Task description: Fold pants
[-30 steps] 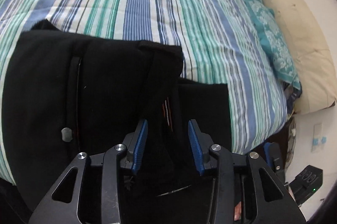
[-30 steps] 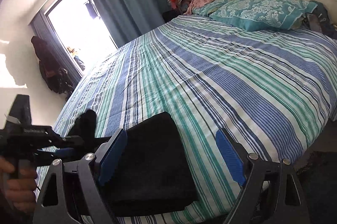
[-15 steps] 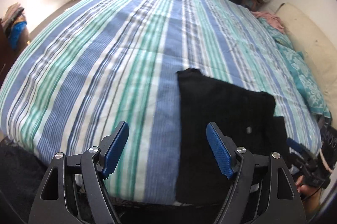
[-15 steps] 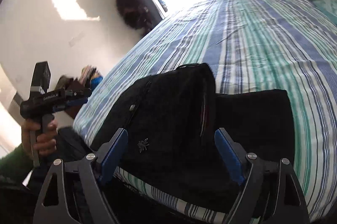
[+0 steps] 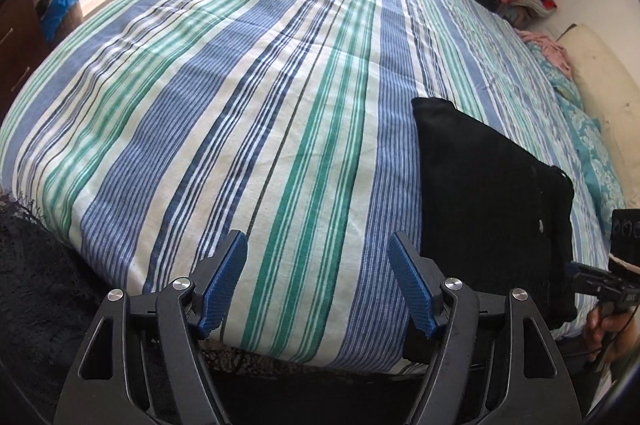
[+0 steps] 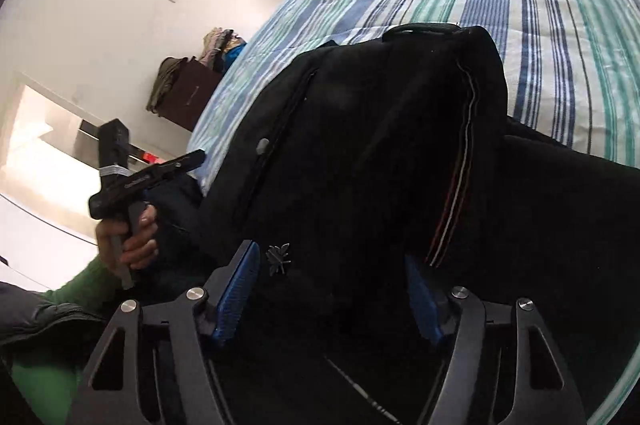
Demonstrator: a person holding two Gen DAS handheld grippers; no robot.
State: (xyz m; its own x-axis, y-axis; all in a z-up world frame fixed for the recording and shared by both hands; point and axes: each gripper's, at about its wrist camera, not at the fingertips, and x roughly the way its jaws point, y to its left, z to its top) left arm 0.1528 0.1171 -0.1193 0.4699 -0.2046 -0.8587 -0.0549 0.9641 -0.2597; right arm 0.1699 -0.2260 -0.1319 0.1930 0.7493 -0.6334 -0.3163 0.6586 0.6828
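pants (image 5: 496, 201) folded on bed (image 5: 240, 105) | left gripper (image 5: 318, 281) spread | right gripper (image 6: 332, 289) spread

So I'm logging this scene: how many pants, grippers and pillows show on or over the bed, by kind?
Pants: 1, black, folded.
Grippers: 2, left gripper and right gripper, both open.
Pillows: 1 teal one in view.
Total: 4.

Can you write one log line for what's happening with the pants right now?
black pants: folded on striped bed | left gripper: open, off pants | right gripper: open, over pants
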